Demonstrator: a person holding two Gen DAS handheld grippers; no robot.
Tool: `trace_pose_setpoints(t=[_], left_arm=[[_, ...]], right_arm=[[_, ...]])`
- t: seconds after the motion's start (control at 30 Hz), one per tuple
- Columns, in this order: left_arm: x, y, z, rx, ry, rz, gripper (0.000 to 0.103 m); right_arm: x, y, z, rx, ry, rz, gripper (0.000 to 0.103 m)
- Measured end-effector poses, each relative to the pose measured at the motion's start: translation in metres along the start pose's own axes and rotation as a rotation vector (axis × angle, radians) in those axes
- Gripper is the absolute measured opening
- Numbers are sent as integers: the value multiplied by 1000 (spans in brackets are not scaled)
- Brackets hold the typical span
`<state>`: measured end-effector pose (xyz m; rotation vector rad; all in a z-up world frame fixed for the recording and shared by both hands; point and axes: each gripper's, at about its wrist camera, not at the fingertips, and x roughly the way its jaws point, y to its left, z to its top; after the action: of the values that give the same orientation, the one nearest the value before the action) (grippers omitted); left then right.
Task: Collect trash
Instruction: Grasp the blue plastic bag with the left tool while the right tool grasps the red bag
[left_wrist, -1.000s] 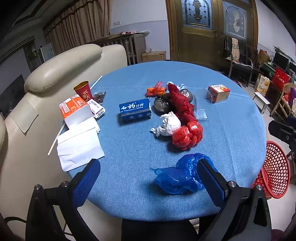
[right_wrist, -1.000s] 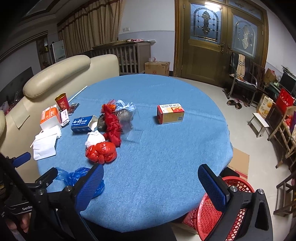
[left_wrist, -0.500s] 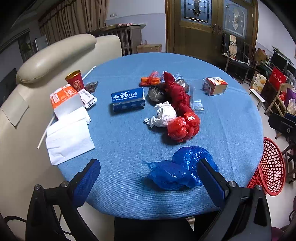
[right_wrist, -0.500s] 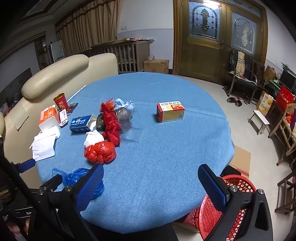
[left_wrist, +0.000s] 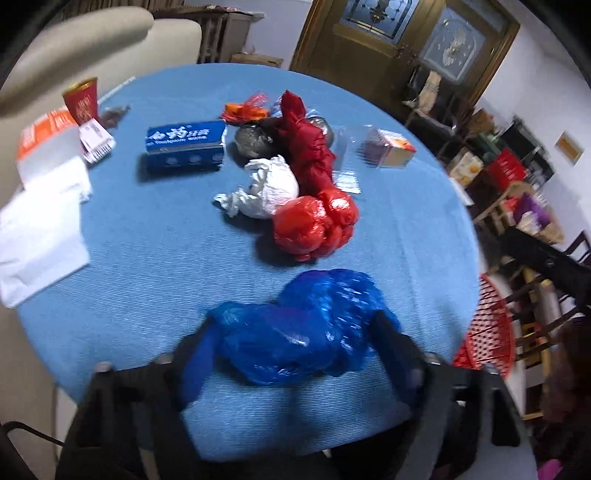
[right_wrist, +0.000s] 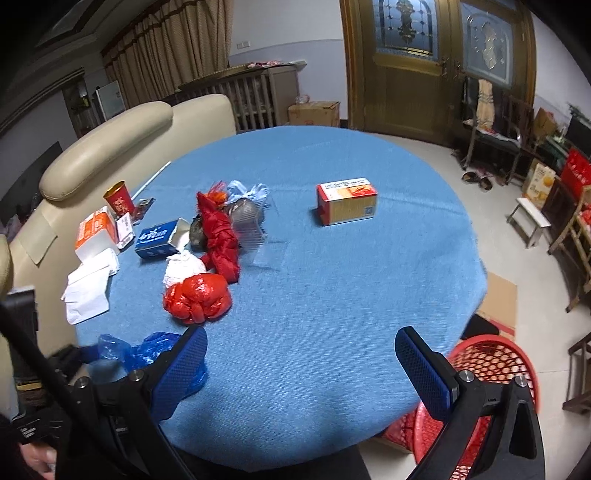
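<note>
The crumpled blue plastic bag lies at the near edge of the round table, in front of the knotted red bag. The left gripper straddles it, its jaws just closing in; whether the pads already press I cannot tell. Best to squeeze until the slippery film bunches firmly, then lift toward the red basket beside the table. The right gripper hangs spread apart over bare cloth.

**Clutter left, open cloth right**

Trash is crowding the table's left half: red bags, tissues, blue box. Only an orange box is interrupting the bare right half. The basket is standing beside the near edge.
</note>
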<state>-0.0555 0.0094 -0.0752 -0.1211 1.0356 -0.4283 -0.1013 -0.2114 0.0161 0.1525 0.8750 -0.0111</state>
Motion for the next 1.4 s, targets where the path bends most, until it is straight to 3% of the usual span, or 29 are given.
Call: trace_pose_setpoints(t=[0.2, 0.3, 0.53, 0.73, 0.9, 1.1, 1.4], left_arm=[[-8, -4, -1, 33, -43, -42, 40], [-10, -7, 0, 62, -61, -56, 29], [-25, 15, 4, 40, -110, -18, 26], [-51, 45, 12, -13, -181, 67, 26], [-67, 58, 17, -39, -221, 126, 26], [-68, 57, 22, -39, -234, 127, 26], [-67, 49, 23, -33, -213, 124, 26]], right_arm=[[28, 7, 12, 19, 54, 133, 103], [42, 14, 18, 20, 73, 173, 103], [68, 19, 27, 77, 140, 280, 103], [86, 45, 34, 31, 154, 326, 102], [112, 64, 35, 14, 195, 341, 86], [138, 75, 32, 15, 232, 317, 69], [127, 69, 29, 13, 171, 301, 58]])
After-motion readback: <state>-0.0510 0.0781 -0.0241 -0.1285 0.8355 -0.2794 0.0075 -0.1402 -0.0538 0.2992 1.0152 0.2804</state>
